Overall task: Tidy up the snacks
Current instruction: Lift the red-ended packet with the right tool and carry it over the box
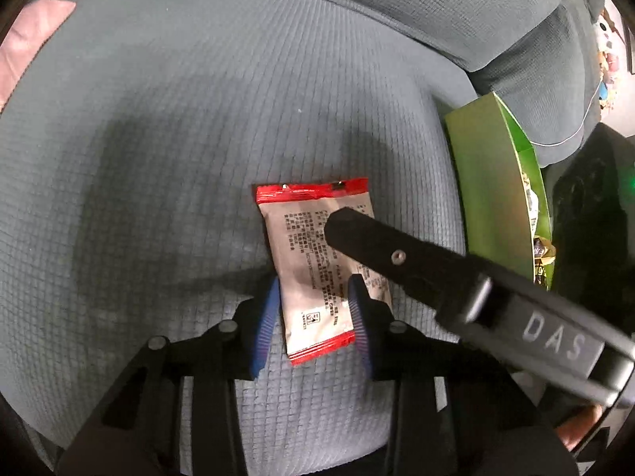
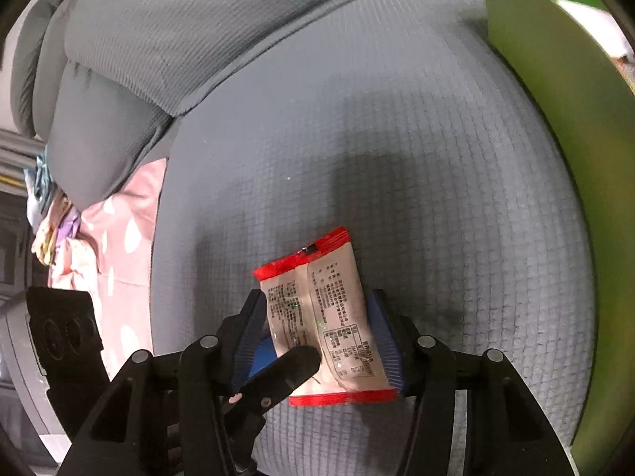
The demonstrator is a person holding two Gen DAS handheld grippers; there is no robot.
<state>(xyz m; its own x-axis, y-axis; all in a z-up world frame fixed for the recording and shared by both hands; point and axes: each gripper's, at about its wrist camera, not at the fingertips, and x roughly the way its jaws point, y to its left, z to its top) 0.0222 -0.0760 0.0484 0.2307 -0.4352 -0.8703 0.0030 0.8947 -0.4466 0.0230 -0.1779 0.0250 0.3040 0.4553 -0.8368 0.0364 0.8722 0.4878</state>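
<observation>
A silver snack packet [image 1: 305, 261] with red sealed ends lies printed side up on the grey sofa cushion [image 1: 178, 139]. My left gripper [image 1: 313, 321] has its blue pads on both sides of the packet's near end, touching its edges. My right gripper [image 2: 317, 341] also straddles the same packet [image 2: 337, 317], pads against its long edges. One finger of the left gripper [image 2: 285, 369] crosses the packet's near corner in the right wrist view. The right gripper's black finger [image 1: 377, 246] lies over the packet in the left wrist view.
A green cardboard box [image 1: 496, 182] holding several wrapped snacks stands at the cushion's right edge; it also shows in the right wrist view [image 2: 575, 119]. Grey back cushions [image 2: 158, 39] rise behind. A pink patterned cloth [image 2: 119, 238] lies left of the cushion.
</observation>
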